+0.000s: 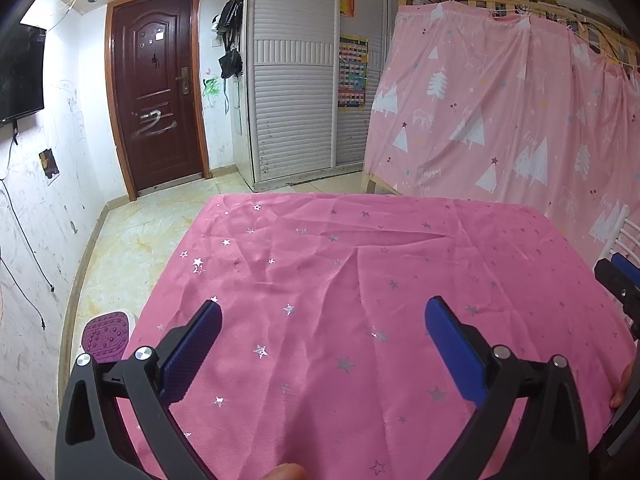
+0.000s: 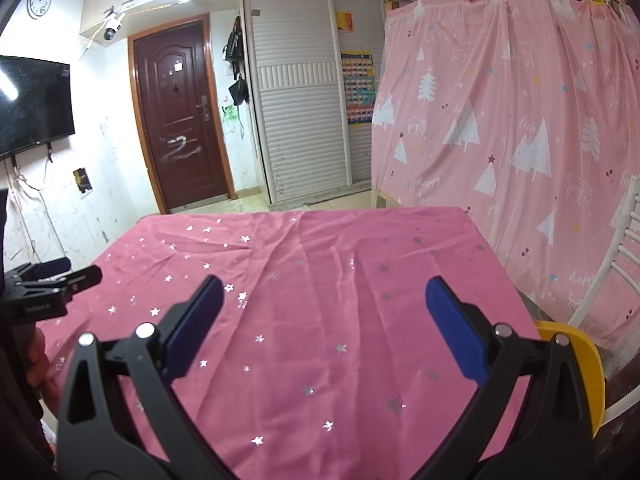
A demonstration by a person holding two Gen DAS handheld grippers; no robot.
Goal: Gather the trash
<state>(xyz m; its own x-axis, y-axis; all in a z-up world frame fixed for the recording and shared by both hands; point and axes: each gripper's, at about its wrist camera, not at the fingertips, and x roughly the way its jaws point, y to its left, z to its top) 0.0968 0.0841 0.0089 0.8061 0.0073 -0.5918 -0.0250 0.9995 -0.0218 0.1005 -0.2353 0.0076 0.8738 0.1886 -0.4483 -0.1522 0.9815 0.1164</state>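
Grippers wide and empty — left gripper [image 1: 323, 322] and right gripper [image 2: 324, 300] low in frame above the pink tablecloth [image 1: 360, 264]. Trash is nowhere visible — the risk is pinching loose cloth and dragging it.

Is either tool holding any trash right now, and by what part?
Nothing is held. The left tool and the right tool are both open and empty above the pink tablecloth.
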